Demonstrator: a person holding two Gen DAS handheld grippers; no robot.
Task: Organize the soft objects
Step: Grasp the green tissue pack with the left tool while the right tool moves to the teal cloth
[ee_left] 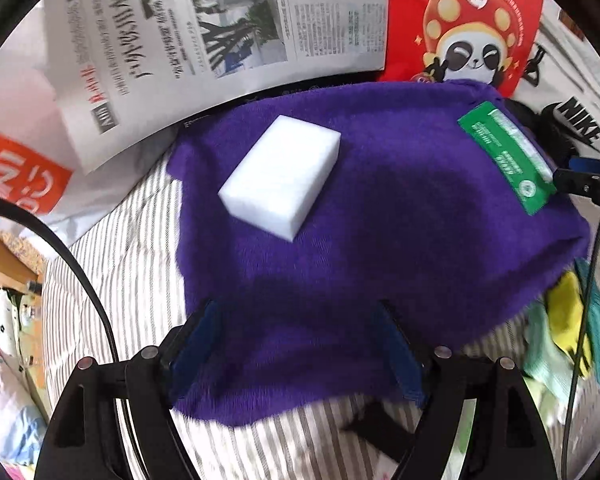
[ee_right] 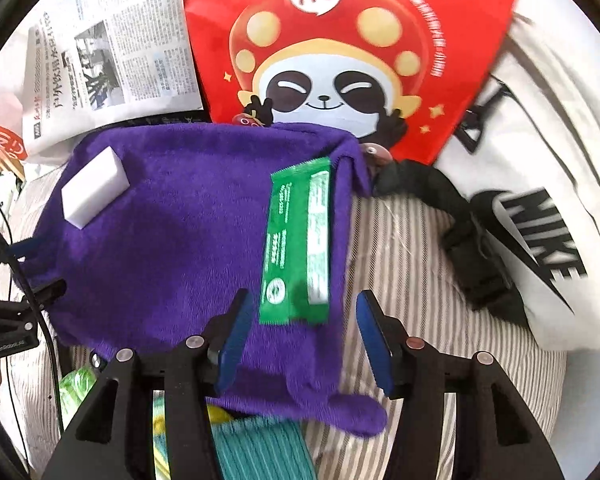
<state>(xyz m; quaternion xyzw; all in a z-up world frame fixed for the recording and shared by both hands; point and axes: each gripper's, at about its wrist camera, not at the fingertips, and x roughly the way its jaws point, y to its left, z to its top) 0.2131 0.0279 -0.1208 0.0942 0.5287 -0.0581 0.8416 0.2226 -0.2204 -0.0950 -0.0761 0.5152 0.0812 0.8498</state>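
Both grippers reach low over the striped bed: the left gripper point(ee_left: 300, 344) and right gripper point(ee_right: 302, 340), fingers apart, straddle the purple towel's point(ee_right: 172, 240) near edge.

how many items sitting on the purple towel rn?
2. A white sponge block lies on the purple towel toward its far-left corner; a green wipes packet lies along its right edge, just ahead of the right gripper. Anything under the towel is hidden.

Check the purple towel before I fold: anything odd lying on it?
Yes: a white sponge block and a green wipes packet lie loose on the purple towel, both askew; folding would likely tip them off.
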